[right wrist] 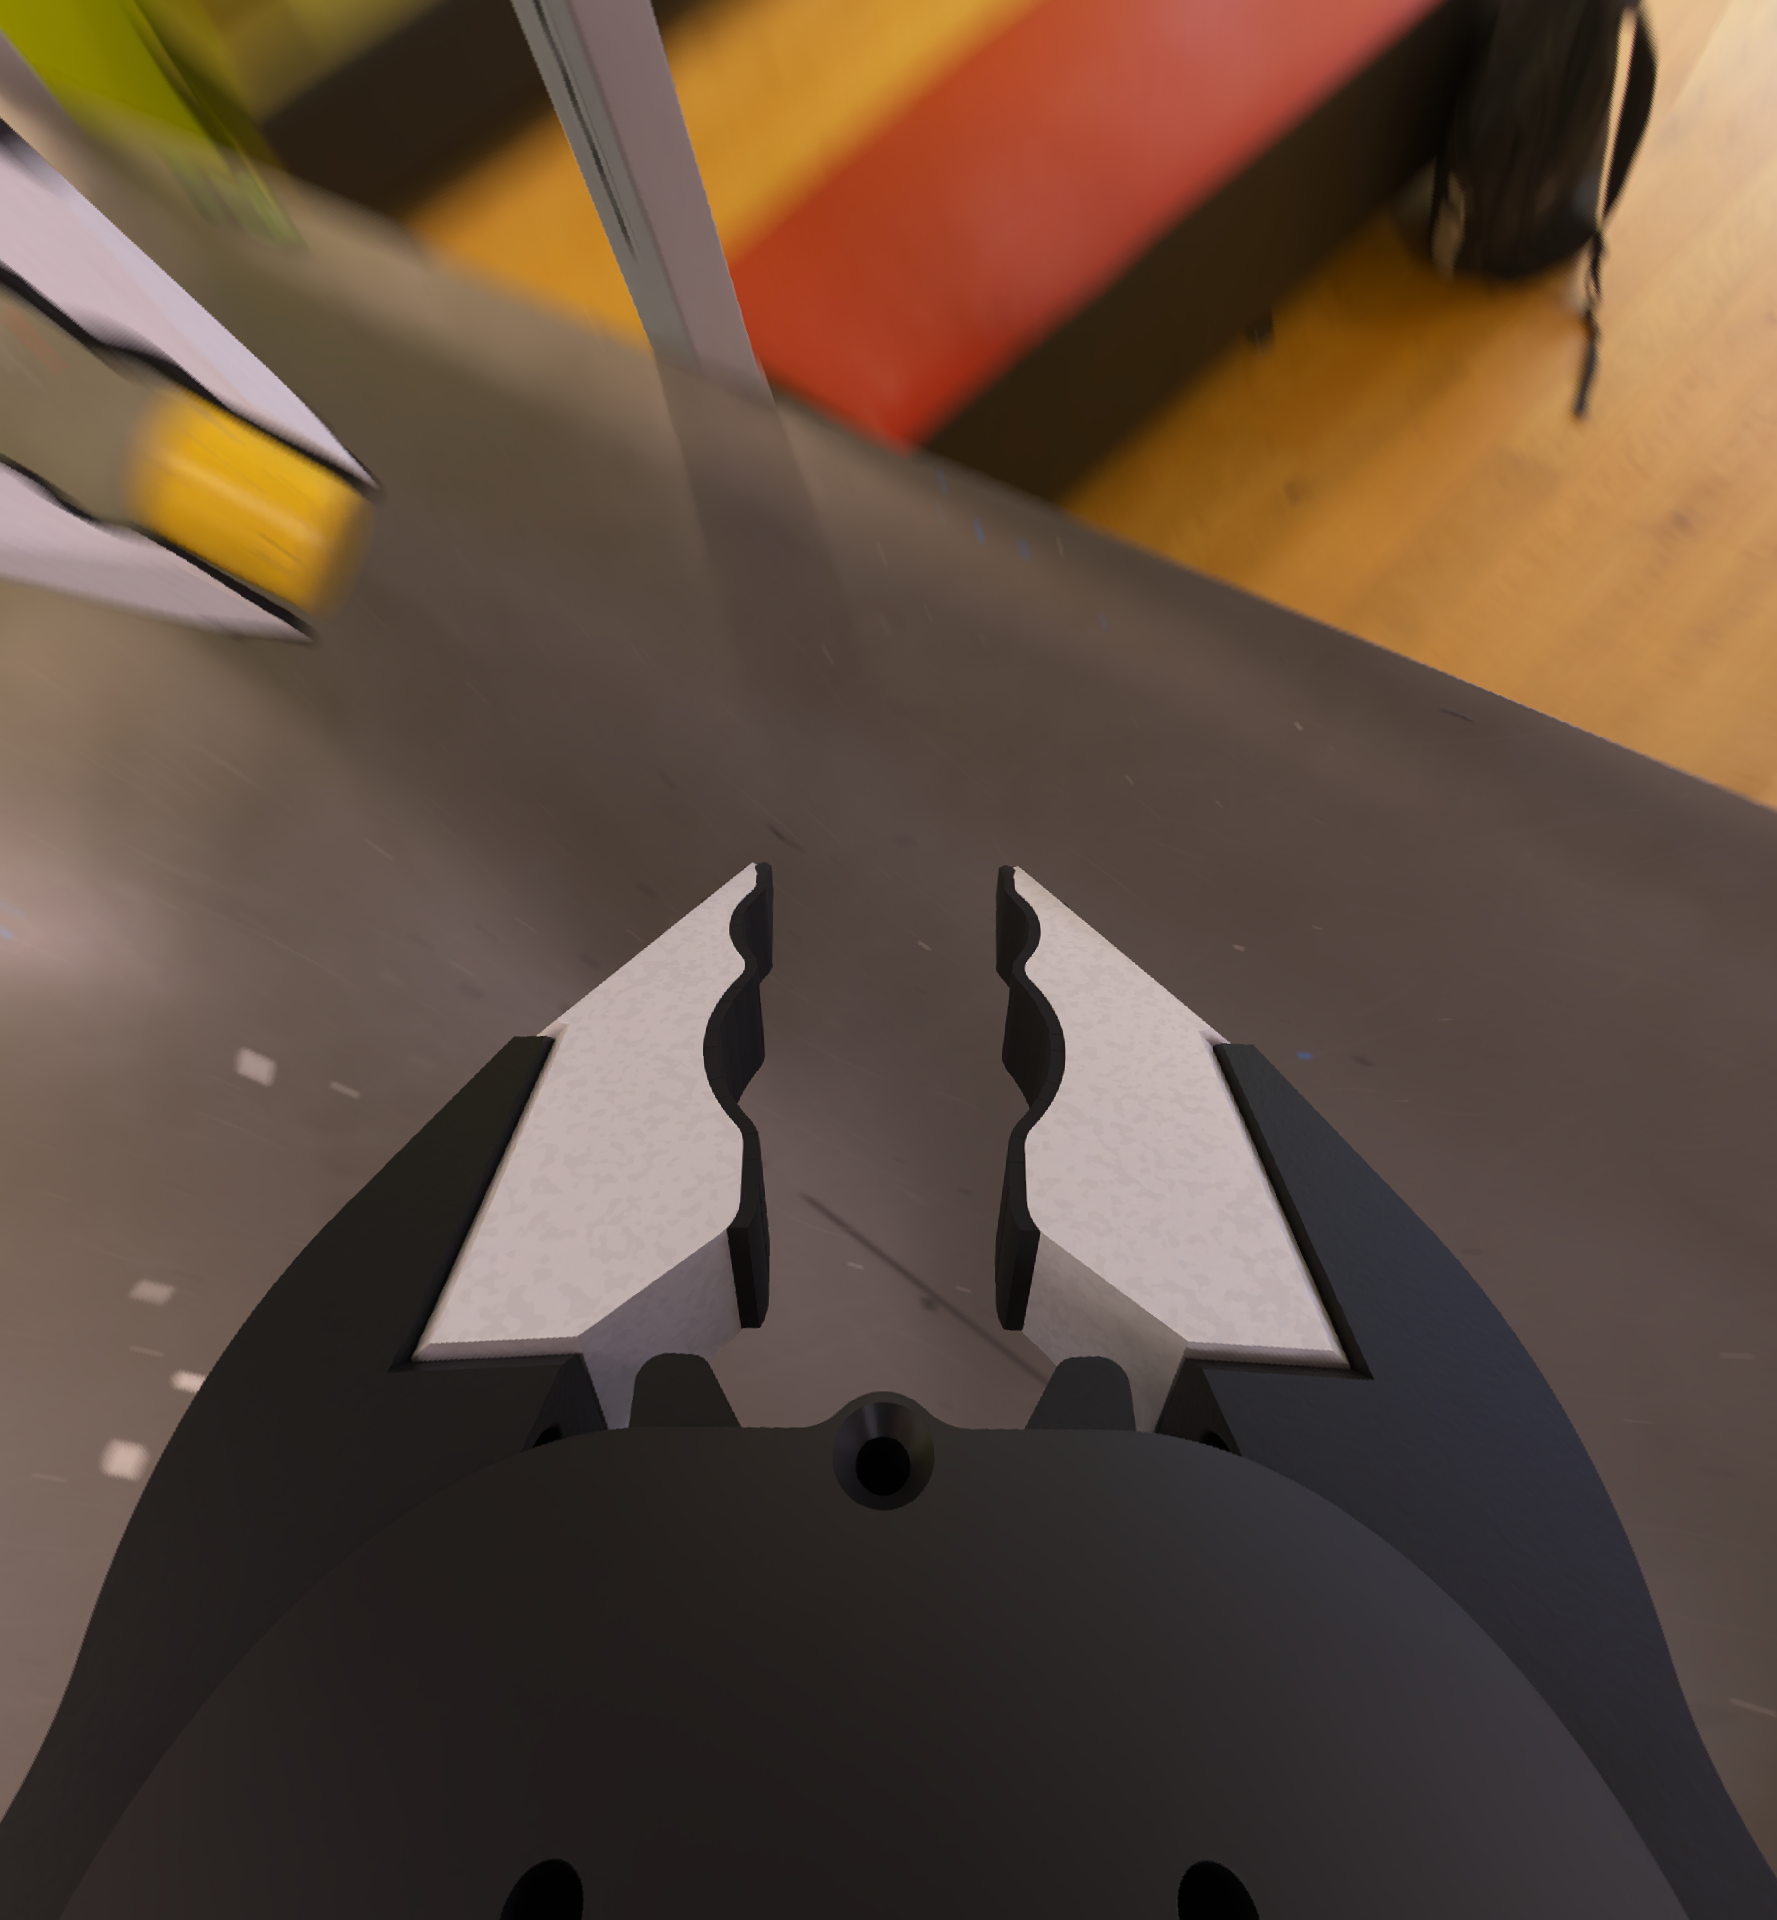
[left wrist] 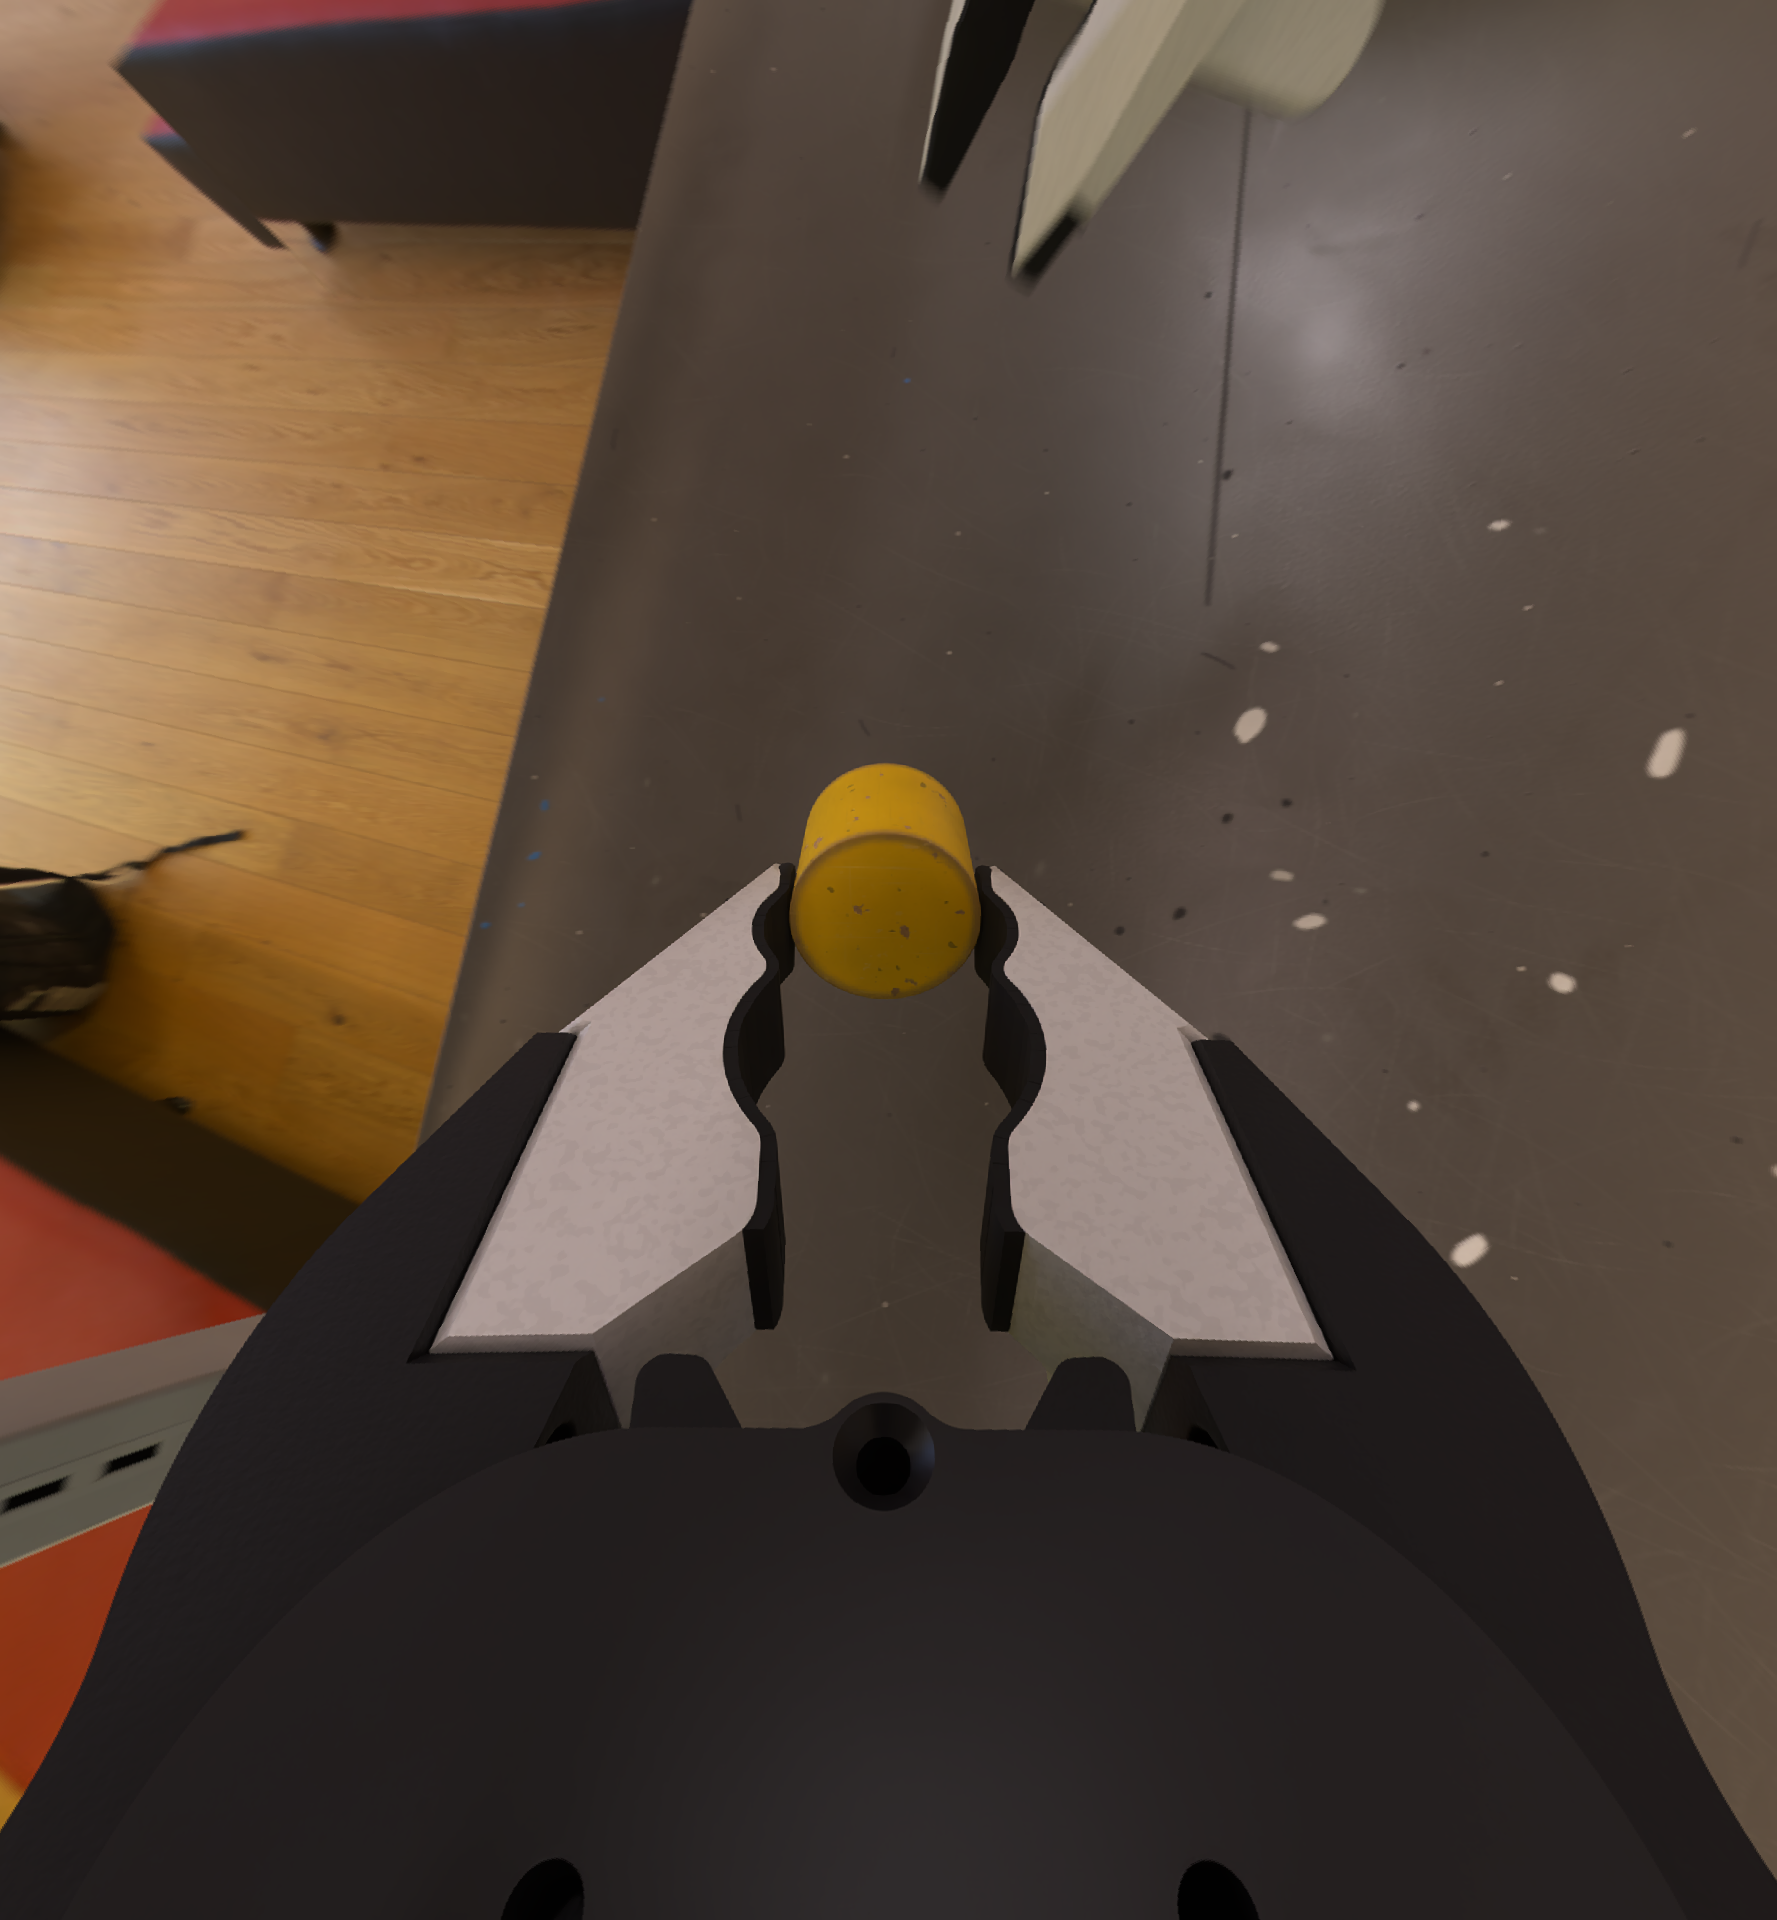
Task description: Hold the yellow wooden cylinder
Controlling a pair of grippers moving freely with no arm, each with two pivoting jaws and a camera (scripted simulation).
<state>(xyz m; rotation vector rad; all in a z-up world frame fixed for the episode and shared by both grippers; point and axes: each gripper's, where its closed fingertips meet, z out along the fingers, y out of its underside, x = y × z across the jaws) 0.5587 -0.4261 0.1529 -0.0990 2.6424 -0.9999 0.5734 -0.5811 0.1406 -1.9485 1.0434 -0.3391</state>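
Observation:
The yellow wooden cylinder (left wrist: 884, 894) sits between the tips of my left gripper (left wrist: 884, 914), and both black pads touch its sides. The gripper is shut on it above the grey table (left wrist: 1071, 540). In the right wrist view the same cylinder (right wrist: 240, 509) shows blurred at the upper left, held between the left gripper's white fingers (right wrist: 84, 561). My right gripper (right wrist: 884, 904) is open and empty above the table (right wrist: 448, 831). The right gripper's fingers (left wrist: 1060, 156) also show at the top of the left wrist view.
The table's edge (left wrist: 551, 623) runs along the left, with wooden floor (left wrist: 240, 520) beyond. A black backpack (right wrist: 1528, 135) lies on the floor, and a red and yellow bench (right wrist: 967, 239) stands past the table. A grey metal post (right wrist: 655, 208) stands at the table's far side.

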